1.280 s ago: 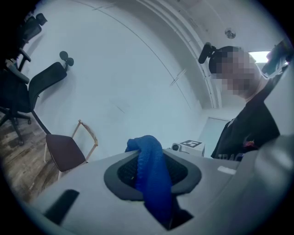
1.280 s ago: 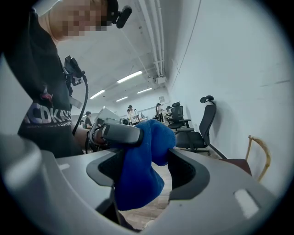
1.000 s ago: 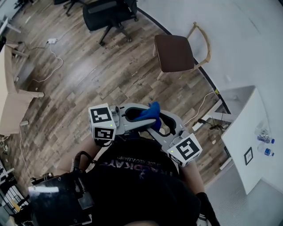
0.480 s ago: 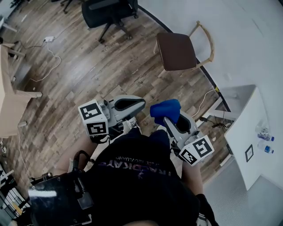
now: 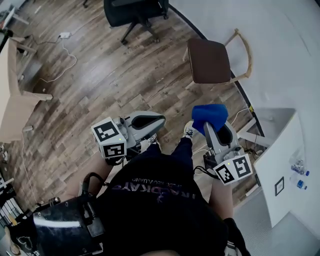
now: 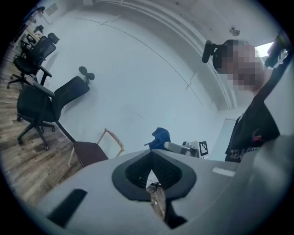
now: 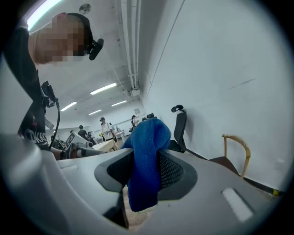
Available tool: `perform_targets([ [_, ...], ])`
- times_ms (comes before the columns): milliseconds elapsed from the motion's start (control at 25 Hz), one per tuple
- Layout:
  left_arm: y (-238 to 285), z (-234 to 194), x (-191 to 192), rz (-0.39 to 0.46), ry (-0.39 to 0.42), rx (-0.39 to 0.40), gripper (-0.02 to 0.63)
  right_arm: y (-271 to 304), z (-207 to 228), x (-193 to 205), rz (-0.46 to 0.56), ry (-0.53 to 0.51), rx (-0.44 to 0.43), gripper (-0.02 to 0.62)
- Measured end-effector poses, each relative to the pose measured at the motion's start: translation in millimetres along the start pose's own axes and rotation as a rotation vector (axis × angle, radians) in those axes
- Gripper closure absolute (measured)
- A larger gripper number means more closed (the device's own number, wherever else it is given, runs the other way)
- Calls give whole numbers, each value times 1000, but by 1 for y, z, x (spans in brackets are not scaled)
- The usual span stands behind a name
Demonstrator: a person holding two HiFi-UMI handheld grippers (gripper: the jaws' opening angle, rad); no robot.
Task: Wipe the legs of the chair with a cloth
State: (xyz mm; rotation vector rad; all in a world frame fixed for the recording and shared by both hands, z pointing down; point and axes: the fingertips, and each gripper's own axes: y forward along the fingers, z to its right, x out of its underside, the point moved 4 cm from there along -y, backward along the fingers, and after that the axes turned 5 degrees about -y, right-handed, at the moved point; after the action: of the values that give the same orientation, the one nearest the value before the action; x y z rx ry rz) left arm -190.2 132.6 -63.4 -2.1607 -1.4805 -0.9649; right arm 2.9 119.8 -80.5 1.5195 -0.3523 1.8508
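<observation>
A blue cloth (image 5: 210, 116) is pinched in my right gripper (image 5: 216, 131), bunched over the jaw tips; in the right gripper view the blue cloth (image 7: 146, 158) hangs between the dark pads. My left gripper (image 5: 159, 119) has just closed and holds nothing; its jaws meet in the left gripper view (image 6: 151, 172). The wooden chair (image 5: 215, 61) with a brown seat stands by the white wall, well ahead of both grippers. It shows small in the left gripper view, the chair (image 6: 94, 149), and its bent backrest (image 7: 236, 151) in the right gripper view.
A black office chair (image 5: 137, 12) stands at the top of the head view. A light wooden table (image 5: 12, 95) is at the left, with a white cable (image 5: 62, 60) on the wood floor. A white table (image 5: 285, 160) with bottles is at the right.
The two grippers were together with the cloth between them; they have drawn apart. The cloth went right with the right gripper. The left gripper's jaws have shut empty.
</observation>
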Motion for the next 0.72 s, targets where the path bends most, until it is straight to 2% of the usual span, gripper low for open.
perform_targets([
  [200,28,-6,11,5,-53,-54,601,-4,58,-9,13,16,31,449],
  [400,78,-16,24,13,-107,-85,600,-11,125,-4,0,34,50,449],
  [600,130,-34,47,5,-141,-139,600,-8,185,11,-15,30,17,449],
  [720,150,-51,64,1,-152,-200,600,6,215,27,-35,29,-22,449],
])
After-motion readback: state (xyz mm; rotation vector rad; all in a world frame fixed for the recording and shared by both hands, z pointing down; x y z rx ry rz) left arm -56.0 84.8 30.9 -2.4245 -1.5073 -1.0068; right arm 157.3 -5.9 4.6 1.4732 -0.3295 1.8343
